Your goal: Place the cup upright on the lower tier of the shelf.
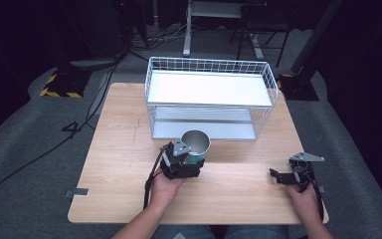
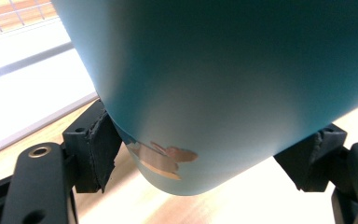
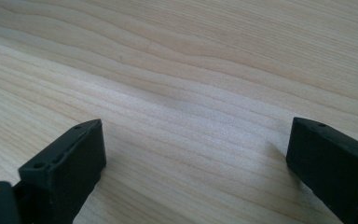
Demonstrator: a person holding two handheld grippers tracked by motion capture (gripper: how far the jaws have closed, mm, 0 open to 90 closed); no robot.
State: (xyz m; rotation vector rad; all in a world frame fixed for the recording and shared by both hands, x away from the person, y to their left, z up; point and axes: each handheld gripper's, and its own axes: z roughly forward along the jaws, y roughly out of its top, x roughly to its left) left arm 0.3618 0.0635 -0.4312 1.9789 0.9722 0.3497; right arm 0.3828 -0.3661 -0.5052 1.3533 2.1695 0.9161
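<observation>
Left gripper: the left gripper [image 1: 183,162] has its jaws pressed against both sides of a teal metal cup with a silvery inside [image 1: 196,145], low on the wall near the base.
Cup position: the cup sits over the pale wooden table [image 1: 119,164], just in front of the white wire two-tier basket shelf [image 1: 209,97]; whether its base touches the table I cannot tell.
Right gripper: the right gripper [image 1: 284,175] rests near the table's right front edge, jaws spread wide with nothing between them, well apart from the cup.
Step in hand: probably carrying the cup toward the shelf.
Doing it well: keep the cup upright and the squeeze even, since the hold is low on a smooth wall; clear the wire rim before setting down.
Cup contents: appears empty.
Shelf contents: both white trays look bare.
</observation>
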